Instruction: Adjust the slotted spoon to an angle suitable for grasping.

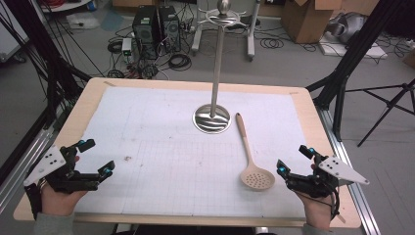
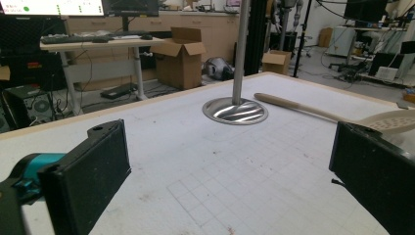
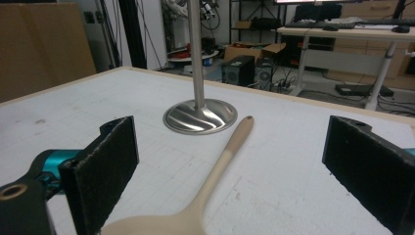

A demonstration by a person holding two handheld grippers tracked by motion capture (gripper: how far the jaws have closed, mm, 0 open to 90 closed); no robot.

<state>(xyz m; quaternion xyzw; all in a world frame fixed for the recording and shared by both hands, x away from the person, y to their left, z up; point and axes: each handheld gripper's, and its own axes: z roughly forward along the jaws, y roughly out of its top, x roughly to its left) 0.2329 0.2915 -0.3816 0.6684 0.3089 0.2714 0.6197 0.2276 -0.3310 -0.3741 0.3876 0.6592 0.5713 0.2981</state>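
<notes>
Both tongs rest at the near edge of the counter [image 1: 88, 103], one at each corner, each held in a hand. The left tongs [image 1: 96, 157] have their jaws spread wide apart with nothing between them; in the left gripper view only bare gridded mat lies between the two black pads [image 2: 93, 171].

The right tongs [image 1: 295, 160] are likewise wide apart and grip nothing. A beige slotted spoon [image 1: 250, 156] lies flat on the mat just beside them, toward the left tongs: its perforated bowl sits close to the nearer right jaw, apart from it, and its handle runs away from the tongs toward the stand. In the right gripper view the spoon [image 3: 215, 176] runs up between the two jaws without touching either pad, though the bowl is cut off at the bottom edge there, so how close it lies to the tong tips is hard to judge.

Ahead of both tongs, roughly midway between them and farther across the counter, a metal utensil stand [image 1: 212, 117] rises upright from its round polished base. The spoon's handle tip ends just beside that base.
</notes>
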